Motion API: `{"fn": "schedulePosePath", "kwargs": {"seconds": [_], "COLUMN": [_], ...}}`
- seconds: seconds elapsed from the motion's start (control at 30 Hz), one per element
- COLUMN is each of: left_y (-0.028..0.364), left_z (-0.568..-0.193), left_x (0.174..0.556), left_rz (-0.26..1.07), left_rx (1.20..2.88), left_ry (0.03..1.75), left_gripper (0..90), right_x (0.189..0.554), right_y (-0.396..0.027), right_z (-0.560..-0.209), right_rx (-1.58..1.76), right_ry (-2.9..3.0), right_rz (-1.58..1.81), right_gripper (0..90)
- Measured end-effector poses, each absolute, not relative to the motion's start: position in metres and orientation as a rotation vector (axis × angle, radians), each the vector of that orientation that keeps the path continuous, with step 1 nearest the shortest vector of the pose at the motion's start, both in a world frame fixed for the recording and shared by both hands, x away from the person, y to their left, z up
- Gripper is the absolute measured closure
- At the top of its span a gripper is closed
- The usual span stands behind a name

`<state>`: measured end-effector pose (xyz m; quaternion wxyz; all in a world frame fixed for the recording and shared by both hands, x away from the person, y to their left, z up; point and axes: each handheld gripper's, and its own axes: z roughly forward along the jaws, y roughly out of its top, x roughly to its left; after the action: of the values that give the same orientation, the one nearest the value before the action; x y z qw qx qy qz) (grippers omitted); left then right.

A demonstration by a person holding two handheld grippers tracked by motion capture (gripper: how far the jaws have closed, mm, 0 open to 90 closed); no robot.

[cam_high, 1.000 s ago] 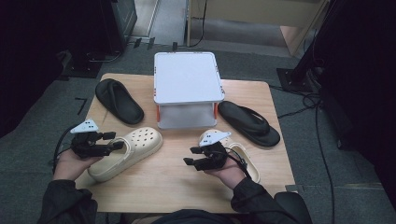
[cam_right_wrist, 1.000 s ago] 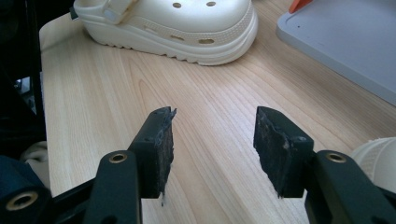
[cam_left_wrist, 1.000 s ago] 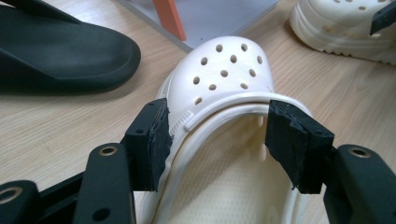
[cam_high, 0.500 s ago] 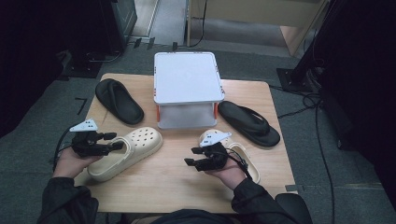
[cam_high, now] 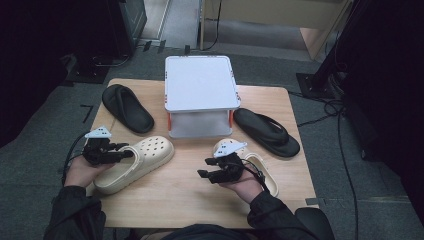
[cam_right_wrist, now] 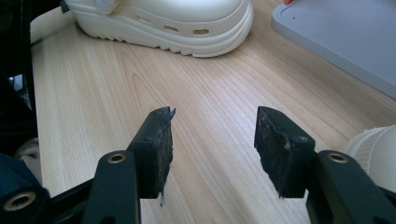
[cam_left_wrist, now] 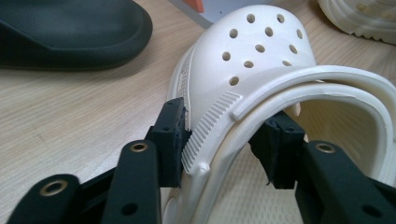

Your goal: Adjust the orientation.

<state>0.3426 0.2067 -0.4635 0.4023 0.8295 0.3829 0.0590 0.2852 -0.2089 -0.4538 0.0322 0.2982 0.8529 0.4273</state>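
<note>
Both pads of the left gripper have just closed onto the cream clog's side wall, toe pointing away toward the shelf.

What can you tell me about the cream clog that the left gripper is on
The cream clog looks like soft moulded foam, with round holes over its rounded toe and a ribbed band along the side. It lies sole down on the wooden table, toe pointing towards the white two-tier stand. The left gripper, whose jaws have just been closing, pinches the clog's side wall at the opening, one pad outside, one inside.
</note>
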Motion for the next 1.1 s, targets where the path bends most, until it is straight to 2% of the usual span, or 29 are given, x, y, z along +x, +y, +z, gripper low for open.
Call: {"fn": "schedulePosePath", "kwargs": {"seconds": [0.23, 0.37, 1.1], "left_y": [0.205, 0.202, 0.170], "left_z": [-0.459, -0.453, -0.420], "left_x": [0.340, 0.339, 0.328], "left_rz": [0.171, 0.188, 0.315], "left_rx": [2.102, 2.098, 2.022], "left_ry": [0.967, 0.951, 0.858], "left_gripper": [67.2, 76.6, 80.5], "right_x": [0.285, 0.286, 0.287], "right_y": [-0.209, -0.210, -0.212], "right_z": [-0.454, -0.454, -0.455], "right_rx": [0.920, 0.925, 0.948], "right_ry": [2.624, 2.617, 2.608], "right_rz": [1.317, 1.319, 1.320], "right_gripper": [47.0, 47.0, 47.5]}}
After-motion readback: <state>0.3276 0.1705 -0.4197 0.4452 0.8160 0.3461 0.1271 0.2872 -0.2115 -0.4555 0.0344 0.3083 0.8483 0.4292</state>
